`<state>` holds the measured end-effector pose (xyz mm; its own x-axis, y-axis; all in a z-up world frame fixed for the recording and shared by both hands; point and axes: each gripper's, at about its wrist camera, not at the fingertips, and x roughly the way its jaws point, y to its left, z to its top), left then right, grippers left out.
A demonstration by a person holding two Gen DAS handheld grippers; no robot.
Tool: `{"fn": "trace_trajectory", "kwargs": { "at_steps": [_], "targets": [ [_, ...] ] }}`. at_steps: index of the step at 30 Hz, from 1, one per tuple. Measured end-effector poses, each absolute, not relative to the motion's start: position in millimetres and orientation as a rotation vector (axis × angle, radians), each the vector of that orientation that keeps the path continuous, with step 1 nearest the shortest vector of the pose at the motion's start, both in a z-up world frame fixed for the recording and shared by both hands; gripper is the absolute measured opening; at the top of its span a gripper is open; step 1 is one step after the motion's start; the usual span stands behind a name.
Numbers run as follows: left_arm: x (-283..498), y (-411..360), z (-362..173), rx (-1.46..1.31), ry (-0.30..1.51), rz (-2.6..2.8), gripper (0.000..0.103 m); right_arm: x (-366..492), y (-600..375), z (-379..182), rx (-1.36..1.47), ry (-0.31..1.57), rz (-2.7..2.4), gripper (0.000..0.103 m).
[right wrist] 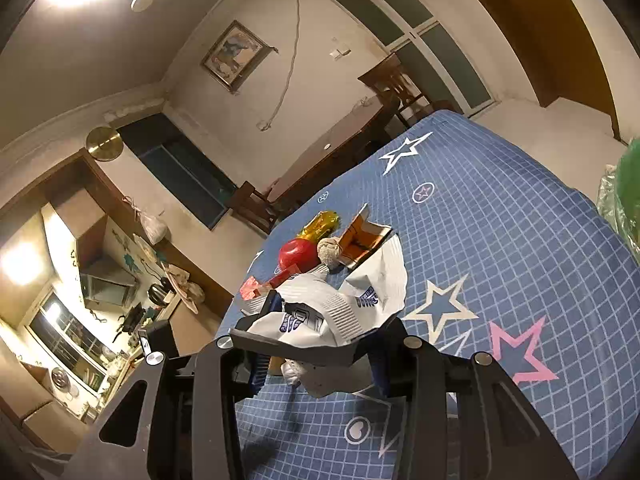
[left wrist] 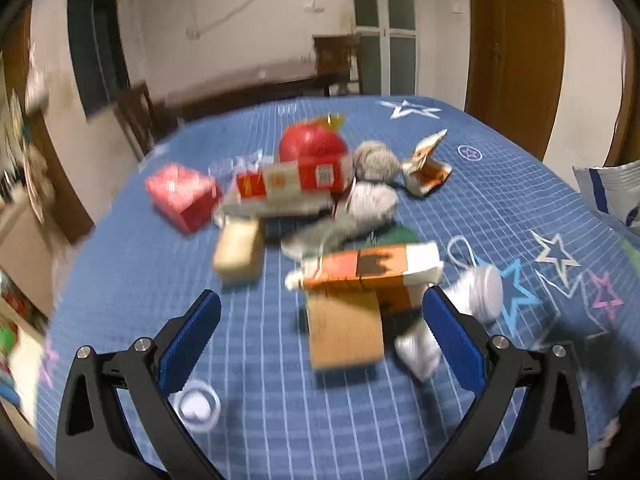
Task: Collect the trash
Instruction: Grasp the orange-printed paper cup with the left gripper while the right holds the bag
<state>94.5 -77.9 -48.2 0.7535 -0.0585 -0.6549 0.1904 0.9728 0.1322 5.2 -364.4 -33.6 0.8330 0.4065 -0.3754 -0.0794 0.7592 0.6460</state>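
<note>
Trash lies in a heap on the blue star-patterned cloth (left wrist: 500, 208). My left gripper (left wrist: 322, 312) is open and empty, hovering just before an orange and white carton (left wrist: 372, 268) and a brown cardboard piece (left wrist: 346, 332). A white cup (left wrist: 482, 290) and a crumpled white wrapper (left wrist: 418, 350) lie by its right finger. Further back lie a red box (left wrist: 182, 194), a red and white carton (left wrist: 288, 184), grey paper balls (left wrist: 374, 160) and a tan block (left wrist: 238, 252). My right gripper (right wrist: 316, 344) is shut on a white plastic bag (right wrist: 340, 304) with blue print, held above the cloth.
A small clear lid (left wrist: 198, 406) lies under my left finger. The white bag's edge shows at the right in the left wrist view (left wrist: 612, 192). A green bag (right wrist: 624, 200) sits at the right edge. Wooden chairs (left wrist: 336, 60) and a bench stand beyond the table's far edge.
</note>
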Motion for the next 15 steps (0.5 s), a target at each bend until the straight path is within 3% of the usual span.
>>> {"fn": "trace_trajectory", "kwargs": {
  "at_steps": [4, 6, 8, 11, 15],
  "targets": [
    [111, -100, -51, 0.347, 0.655, -0.117, 0.097, 5, -367, -33, 0.681, 0.528, 0.272, 0.042],
    [117, -107, -52, 0.38, 0.651, -0.142, 0.085, 6, -370, -33, 0.683, 0.527, 0.265, 0.042],
    [124, -110, -54, 0.384, 0.671, -0.179, 0.05, 4, -373, -34, 0.688, 0.525, 0.258, 0.042],
    [141, -106, -62, 0.335, 0.761, -0.22, 0.02, 3, -378, -37, 0.704, 0.528, 0.245, 0.042],
    [148, -91, -62, 0.221, 0.799, -0.27, 0.018, 0, -383, -41, 0.711, 0.527, 0.229, 0.042]
  ]
}}
